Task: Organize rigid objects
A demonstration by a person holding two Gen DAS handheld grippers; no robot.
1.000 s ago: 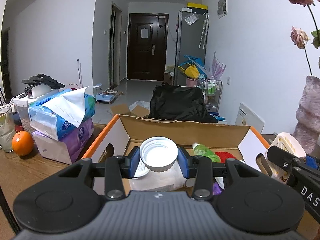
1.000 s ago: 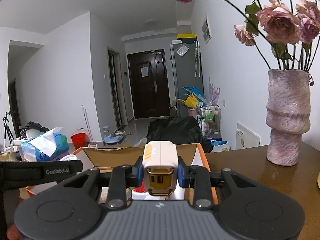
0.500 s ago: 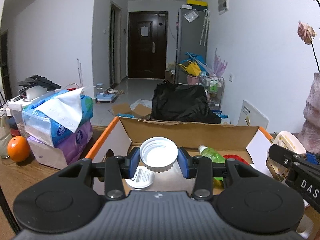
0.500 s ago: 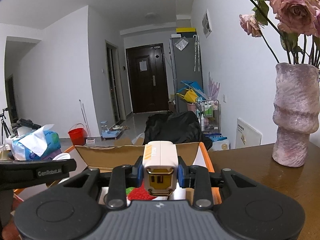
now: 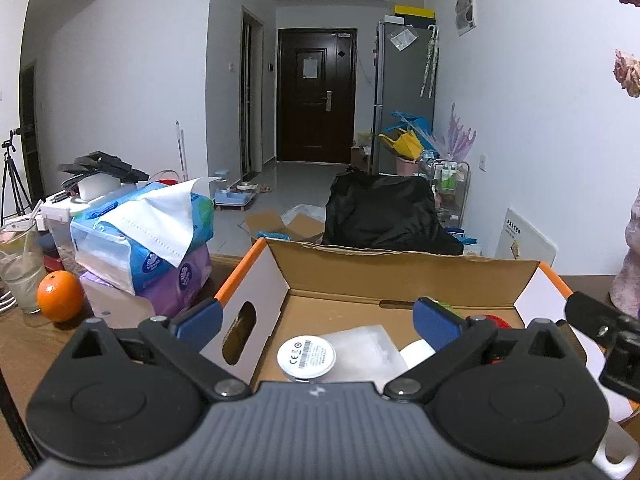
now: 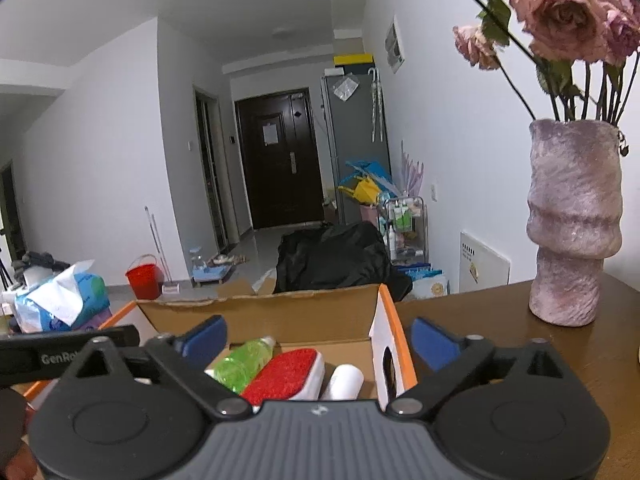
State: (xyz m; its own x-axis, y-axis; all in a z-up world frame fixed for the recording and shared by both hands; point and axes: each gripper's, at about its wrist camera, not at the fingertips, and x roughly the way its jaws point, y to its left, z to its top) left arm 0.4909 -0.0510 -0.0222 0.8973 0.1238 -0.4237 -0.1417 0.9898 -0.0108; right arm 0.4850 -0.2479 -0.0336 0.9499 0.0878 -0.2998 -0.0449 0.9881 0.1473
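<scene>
An open cardboard box with orange edges [image 5: 400,276] stands on the wooden table, also in the right wrist view [image 6: 280,312]. Inside lie a white round disc with a label [image 5: 306,358], a clear plastic container [image 5: 368,344], a green bottle [image 6: 244,362], a red-topped white brush [image 6: 288,372] and a white cylinder [image 6: 344,380]. My left gripper [image 5: 316,320] is open and empty above the box's near left part. My right gripper [image 6: 318,338] is open and empty above the box's right side.
Tissue packs [image 5: 148,236] and an orange [image 5: 60,296] sit left of the box, with a glass [image 5: 20,276] beside them. A purple vase with dried roses [image 6: 572,232] stands on the table to the right. The right gripper's arm [image 5: 604,332] reaches in at the right.
Both grippers have opened. The left one let go of the white-lidded jar and the right one let go of the white and yellow object; both objects are out of the fingers.
</scene>
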